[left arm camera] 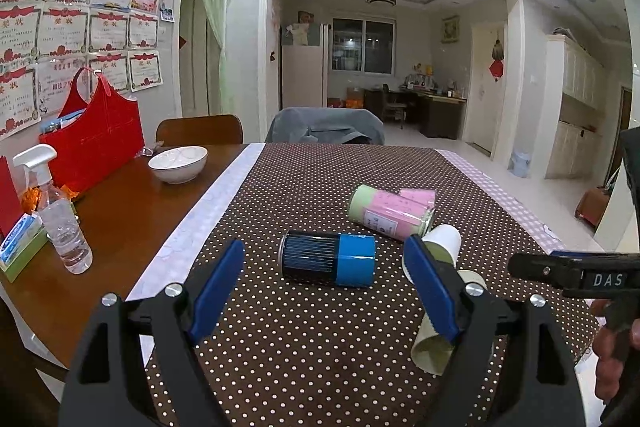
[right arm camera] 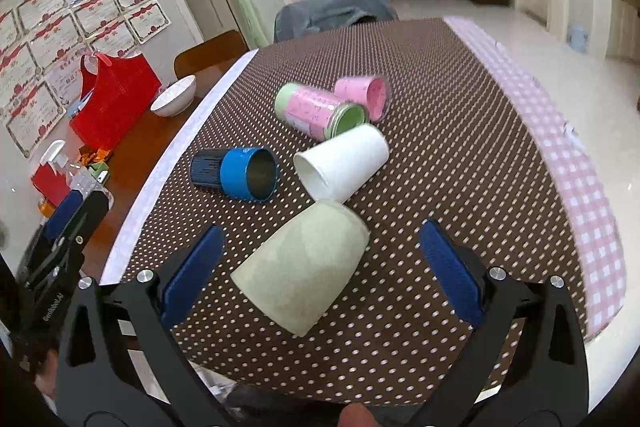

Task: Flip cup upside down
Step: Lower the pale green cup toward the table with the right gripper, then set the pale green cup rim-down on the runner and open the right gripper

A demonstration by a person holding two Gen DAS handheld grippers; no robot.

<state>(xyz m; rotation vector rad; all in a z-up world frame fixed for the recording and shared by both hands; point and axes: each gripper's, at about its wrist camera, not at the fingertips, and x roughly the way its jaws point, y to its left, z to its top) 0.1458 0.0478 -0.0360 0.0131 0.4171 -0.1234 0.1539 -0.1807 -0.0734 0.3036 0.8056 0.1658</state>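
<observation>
With the right gripper (right arm camera: 320, 267) spread around the toppled green cup (right arm camera: 302, 267), close mid-body, then upend; left gripper (left arm camera: 324, 291) gapes idle.

Black jaws, blue pads (right arm camera: 192, 271), silver screws (right arm camera: 497, 273).

1. The left black two-finger gripper with blue pads (left arm camera: 324, 283) hovers above the brown polka-dot tablecloth (left arm camera: 304, 347), fingers spread wide.
2. The right black, blue-padded gripper (right arm camera: 320, 267) hovers over that cloth, fingers equally wide apart.
</observation>
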